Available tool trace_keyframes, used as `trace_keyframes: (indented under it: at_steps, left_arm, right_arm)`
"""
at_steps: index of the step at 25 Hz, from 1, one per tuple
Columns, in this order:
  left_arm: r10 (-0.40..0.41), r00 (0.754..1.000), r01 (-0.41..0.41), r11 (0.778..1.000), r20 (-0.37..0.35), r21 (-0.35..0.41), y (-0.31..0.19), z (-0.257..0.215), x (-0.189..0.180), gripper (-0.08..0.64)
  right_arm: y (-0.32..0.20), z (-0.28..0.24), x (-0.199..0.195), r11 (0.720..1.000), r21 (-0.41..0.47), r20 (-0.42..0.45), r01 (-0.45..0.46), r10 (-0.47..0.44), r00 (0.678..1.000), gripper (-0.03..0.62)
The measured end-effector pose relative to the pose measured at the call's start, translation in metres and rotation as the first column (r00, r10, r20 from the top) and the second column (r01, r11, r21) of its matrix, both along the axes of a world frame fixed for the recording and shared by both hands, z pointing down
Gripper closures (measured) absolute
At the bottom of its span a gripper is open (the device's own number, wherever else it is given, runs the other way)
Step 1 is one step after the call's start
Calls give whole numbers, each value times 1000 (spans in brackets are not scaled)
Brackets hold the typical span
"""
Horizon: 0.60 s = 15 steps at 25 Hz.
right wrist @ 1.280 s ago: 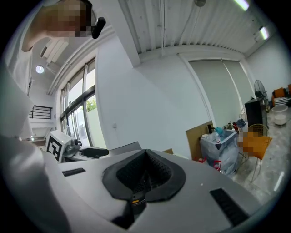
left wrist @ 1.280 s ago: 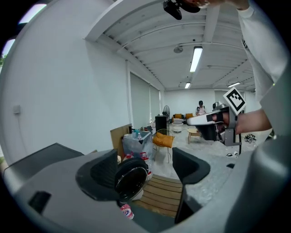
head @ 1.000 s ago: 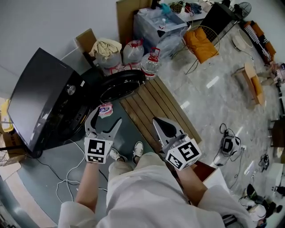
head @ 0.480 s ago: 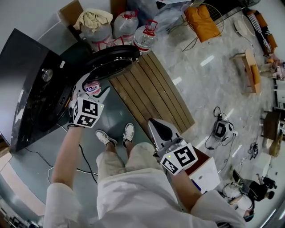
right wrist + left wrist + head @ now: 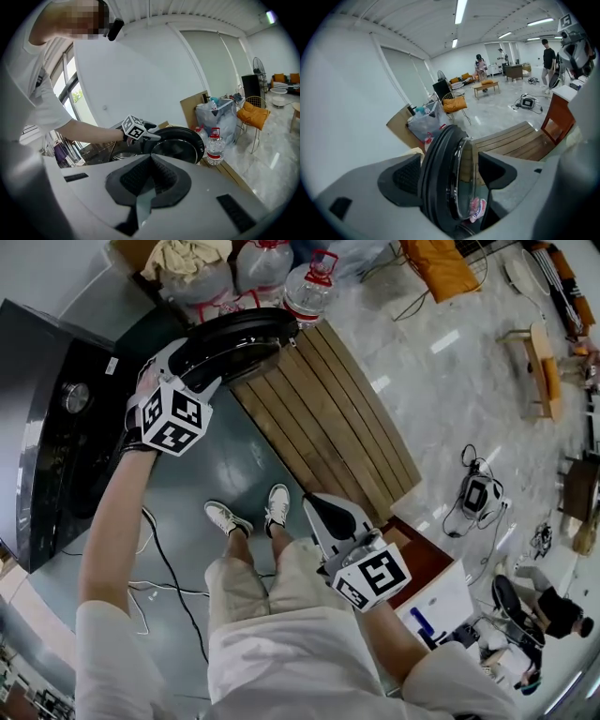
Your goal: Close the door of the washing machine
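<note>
L tool [image 5: 451,174] open, straddling rim of door [image 5: 246,334], ajar at 11 o'clock off washer [image 5: 56,427]; R tool [image 5: 149,164] shut, idle; door prob rigid, hinged, glass slick, so push plastic rim.

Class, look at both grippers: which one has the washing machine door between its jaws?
The left gripper: its open jaws straddle the black rim of the washing machine door. The right gripper is shut on nothing, away from the machine.
</note>
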<state>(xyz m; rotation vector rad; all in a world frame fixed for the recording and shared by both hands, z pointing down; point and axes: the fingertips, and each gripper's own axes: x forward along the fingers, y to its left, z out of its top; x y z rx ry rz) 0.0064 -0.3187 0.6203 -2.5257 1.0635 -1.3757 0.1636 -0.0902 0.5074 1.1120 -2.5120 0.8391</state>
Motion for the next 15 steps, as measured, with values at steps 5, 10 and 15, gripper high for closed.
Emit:
trace_keyframes:
  at_steps: [5,10,15]
  left_arm:
    - [51,996,-50,999,67,-22,-24,21,0,195]
    - [42,997,-38,997,69,-63,-46,38,-2,195]
    - [35,999,-30,987,32,-159,-57,49,-2,195]
  right_arm:
    - [-2,10,-4,1000,-8,3,-5,5,1000,594]
    - [2,14,-4,1000,-15,-8,-4,4,1000,594]
    - [3,18,0,999,-32,-9,-17,17,1000,594]
